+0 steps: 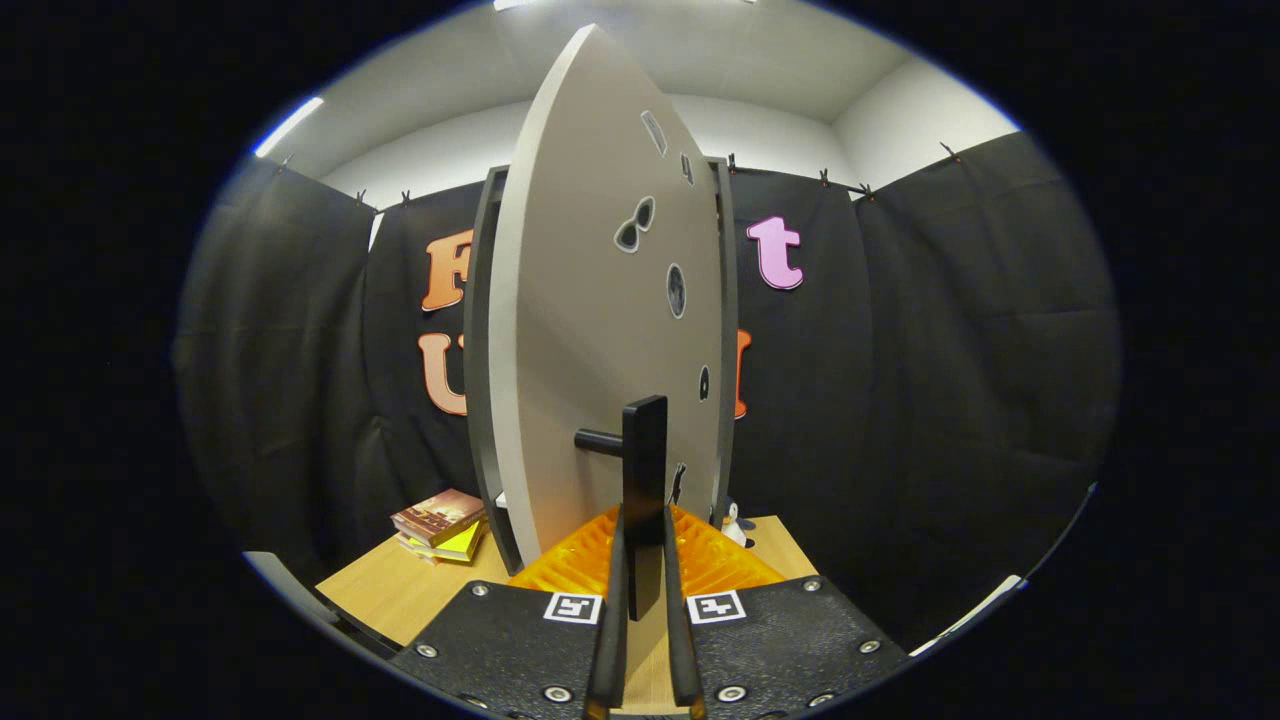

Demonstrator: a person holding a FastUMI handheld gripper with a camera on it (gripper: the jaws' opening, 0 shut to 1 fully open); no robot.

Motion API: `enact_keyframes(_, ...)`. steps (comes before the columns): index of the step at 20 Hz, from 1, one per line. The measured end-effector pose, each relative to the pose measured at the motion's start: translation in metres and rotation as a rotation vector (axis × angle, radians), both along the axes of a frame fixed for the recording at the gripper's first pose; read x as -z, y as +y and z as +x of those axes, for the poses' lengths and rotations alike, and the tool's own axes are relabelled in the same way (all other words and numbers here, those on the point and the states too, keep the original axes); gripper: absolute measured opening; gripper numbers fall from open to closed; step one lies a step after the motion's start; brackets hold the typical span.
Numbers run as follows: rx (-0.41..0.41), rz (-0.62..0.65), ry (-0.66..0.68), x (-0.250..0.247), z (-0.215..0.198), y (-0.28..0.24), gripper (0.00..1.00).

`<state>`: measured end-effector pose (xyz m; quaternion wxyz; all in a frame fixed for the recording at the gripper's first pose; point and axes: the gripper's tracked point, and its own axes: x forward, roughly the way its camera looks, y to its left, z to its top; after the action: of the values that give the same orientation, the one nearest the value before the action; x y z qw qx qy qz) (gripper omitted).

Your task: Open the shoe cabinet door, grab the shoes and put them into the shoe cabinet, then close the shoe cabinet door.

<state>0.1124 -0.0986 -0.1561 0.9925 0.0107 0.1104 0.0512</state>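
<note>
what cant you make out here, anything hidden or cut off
- Inside of the shoe cabinet: gripper view, hidden by the door, which stands edge-on and open.
- Shoes: hidden if they lie behind the door.
- Small figure by the door's foot: mostly covered by the door, too small to name.
- Lower end of the handle: covered by the gripper, whose fingers close on it.
- Books: covers too small to read.

Tool (644,560) clamped on the door handle (644,470) — cabinet door (590,330) swung ajar, books (440,525) beside it

One cabinet (480,380) with one door (590,330), bearing one handle (643,470) and several small stickers (634,224). One stack of books (440,525) on one desk (400,590). One gripper (645,600), two fingers (608,640) pinching the handle.
</note>
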Motion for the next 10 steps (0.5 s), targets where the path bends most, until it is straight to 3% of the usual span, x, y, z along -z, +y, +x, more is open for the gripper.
enact_keyframes(4,-0.025,0.002,-0.010,0.006,-0.003,-0.031,0.17)
enact_keyframes(10,0.000,0.037,0.021,0.028,-0.007,-0.079,0.13)
